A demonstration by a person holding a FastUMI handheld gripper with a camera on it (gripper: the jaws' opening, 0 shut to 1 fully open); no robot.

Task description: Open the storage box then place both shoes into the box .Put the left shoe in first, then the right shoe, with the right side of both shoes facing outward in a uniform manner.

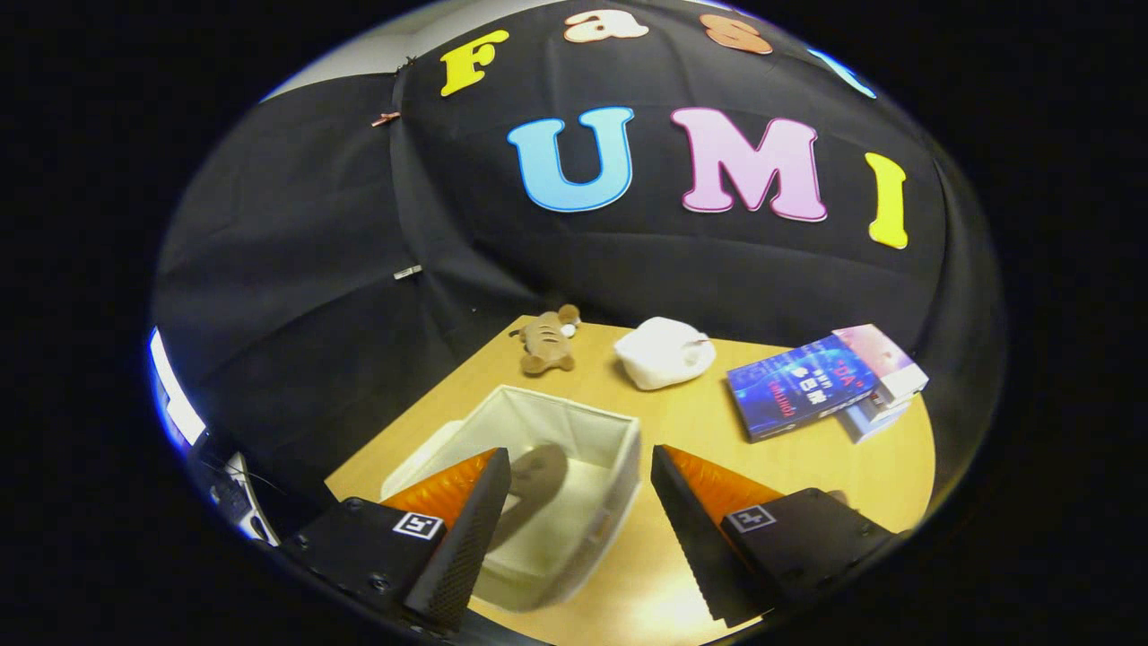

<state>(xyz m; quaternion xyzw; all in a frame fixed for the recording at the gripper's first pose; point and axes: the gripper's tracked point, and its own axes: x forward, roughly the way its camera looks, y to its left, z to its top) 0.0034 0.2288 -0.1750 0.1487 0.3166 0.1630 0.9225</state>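
Observation:
A white fabric storage box (pixel 560 401) stands open on the wooden table (pixel 771 467), just ahead of and below my fingers. Inside it lies a grey-brown shoe-shaped thing (pixel 536 474), partly hidden behind my left finger. A flat white panel that looks like the lid (pixel 420 459) lies against the box's left side. My gripper (pixel 581 451) hovers above the box's right wall, open, with nothing held between its fingers. Beyond the box, near the back wall, rests a soft white bundle (pixel 665 353); I cannot tell whether it is a shoe.
A small brown plush toy (pixel 547 342) sits at the table's far corner, left of the white bundle. To the right, a blue book (pixel 801 387) lies on other books (pixel 883 370). Black cloth walls close the table in at the back and left.

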